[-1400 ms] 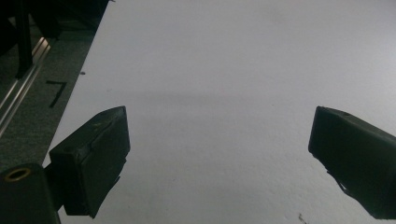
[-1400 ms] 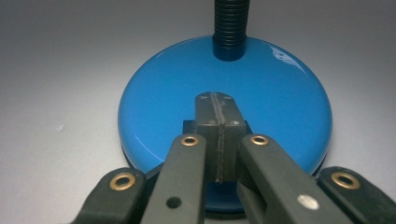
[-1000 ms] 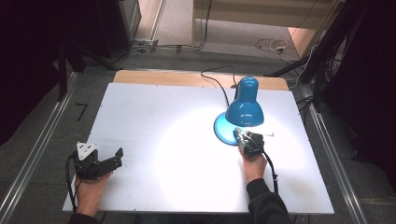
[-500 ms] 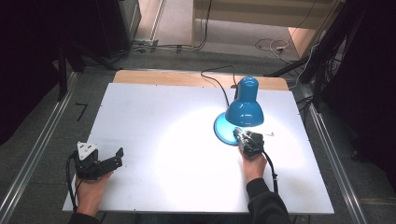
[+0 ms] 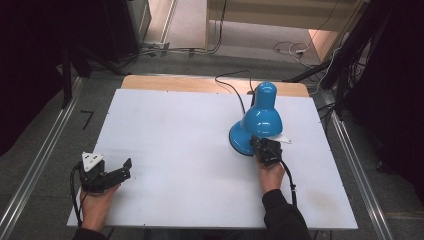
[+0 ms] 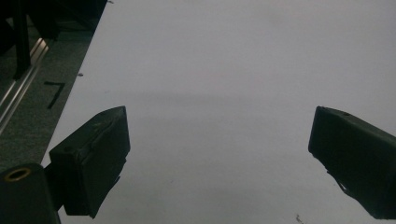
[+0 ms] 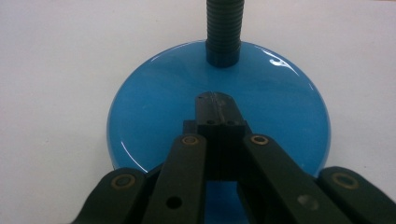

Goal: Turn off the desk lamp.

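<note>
A blue desk lamp [image 5: 260, 120] stands at the right rear of the white table [image 5: 175, 130], its shade unlit. The right gripper [image 7: 215, 105] rests its fingers, pressed together, on top of the lamp's round base [image 7: 154, 112], just before the black ribbed neck [image 7: 224, 30]. The left gripper [image 5: 120, 170] lies at the table's near left corner, fingers spread wide over bare tabletop.

A lamp [image 5: 260, 122] stands on the table [image 5: 175, 130], right of centre toward the far edge. The right gripper [image 5: 261, 148] sits at its base [image 7: 154, 121], on the near side, perhaps touching it. The left gripper [image 5: 120, 170] lies near the front left corner, well apart.
</note>
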{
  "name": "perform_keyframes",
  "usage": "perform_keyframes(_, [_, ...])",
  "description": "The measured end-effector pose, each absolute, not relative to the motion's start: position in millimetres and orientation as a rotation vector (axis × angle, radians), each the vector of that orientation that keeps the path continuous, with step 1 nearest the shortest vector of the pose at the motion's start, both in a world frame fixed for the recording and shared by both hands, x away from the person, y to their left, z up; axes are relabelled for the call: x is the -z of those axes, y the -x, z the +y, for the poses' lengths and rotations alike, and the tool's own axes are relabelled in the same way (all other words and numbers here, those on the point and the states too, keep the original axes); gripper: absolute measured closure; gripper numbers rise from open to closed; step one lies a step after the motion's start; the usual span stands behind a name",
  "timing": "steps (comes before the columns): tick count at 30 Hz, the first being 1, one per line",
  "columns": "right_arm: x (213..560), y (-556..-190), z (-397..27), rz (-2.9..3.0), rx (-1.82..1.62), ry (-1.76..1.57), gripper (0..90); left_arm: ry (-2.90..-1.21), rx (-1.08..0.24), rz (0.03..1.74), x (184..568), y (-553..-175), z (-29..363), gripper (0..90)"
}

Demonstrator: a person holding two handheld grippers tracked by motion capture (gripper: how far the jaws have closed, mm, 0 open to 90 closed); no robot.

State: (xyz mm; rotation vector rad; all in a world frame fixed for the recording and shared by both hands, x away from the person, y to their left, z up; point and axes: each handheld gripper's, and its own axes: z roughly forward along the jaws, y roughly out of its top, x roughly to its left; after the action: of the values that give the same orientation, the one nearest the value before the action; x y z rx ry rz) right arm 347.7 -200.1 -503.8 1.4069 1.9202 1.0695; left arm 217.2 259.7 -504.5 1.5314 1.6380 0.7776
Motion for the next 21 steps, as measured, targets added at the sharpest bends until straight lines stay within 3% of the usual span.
perform_keyframes(1, [503.8, -347.8, -200.9, 1.921, -1.07, -1.407, 87.5, -1.532, -0.779, 1.639, 504.4, -217.1, 259.6, 5.9])
perform_keyframes(2, [503.6, -347.6, -201.8, 1.916, -1.084, -1.41, 80.4, -1.531, -0.779, 1.639, 504.4, -217.1, 259.7, 5.9])
perform_keyframes(9, [500.3, -349.2, -209.2, 1.895, -1.183, -1.444, 67.2, -1.526, -0.78, 1.647, 504.9, -216.9, 262.0, 5.9])
perform_keyframes(15, [499.6, -347.8, -208.6, 1.92, -1.199, -1.437, 48.2, -1.526, -0.78, 1.645, 504.7, -216.4, 262.0, 5.9])
perform_keyframes(21, [496.6, -345.5, -209.0, 1.931, -1.219, -1.422, 37.0, -1.526, -0.779, 1.647, 504.9, -216.7, 261.8, 5.9])
